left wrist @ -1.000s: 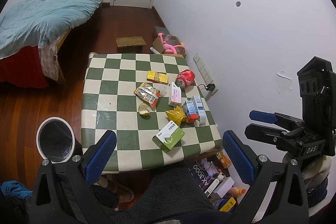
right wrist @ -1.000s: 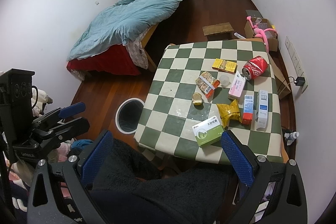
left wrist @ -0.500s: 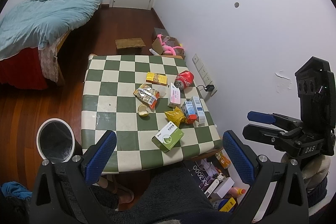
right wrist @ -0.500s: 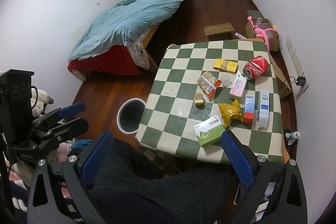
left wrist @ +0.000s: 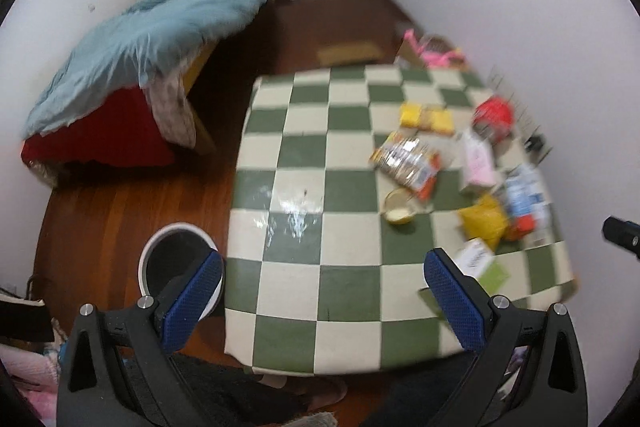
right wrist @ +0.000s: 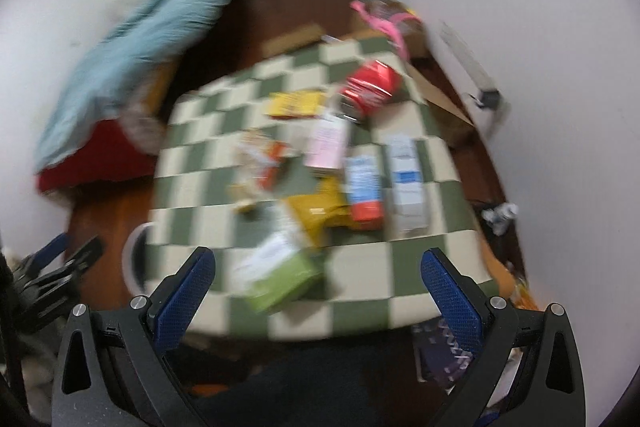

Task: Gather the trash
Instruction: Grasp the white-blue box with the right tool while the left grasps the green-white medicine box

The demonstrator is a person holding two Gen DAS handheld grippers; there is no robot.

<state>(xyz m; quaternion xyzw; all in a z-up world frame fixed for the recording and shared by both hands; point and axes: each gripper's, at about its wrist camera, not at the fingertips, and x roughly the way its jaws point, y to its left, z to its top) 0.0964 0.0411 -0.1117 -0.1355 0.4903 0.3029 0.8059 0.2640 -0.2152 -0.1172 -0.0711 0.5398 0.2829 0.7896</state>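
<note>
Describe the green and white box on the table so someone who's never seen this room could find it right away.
Start at the green-and-cream checkered table and go to the litter along its right side. The green and white box lies flat at the near end of that litter, just in front of a crumpled yellow bag. It alone has a lime-green part.

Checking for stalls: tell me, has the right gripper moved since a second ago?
Yes. The right gripper has advanced toward the green-and-cream checkered table, which looks nearer and blurred; its jaws remain open.
</note>
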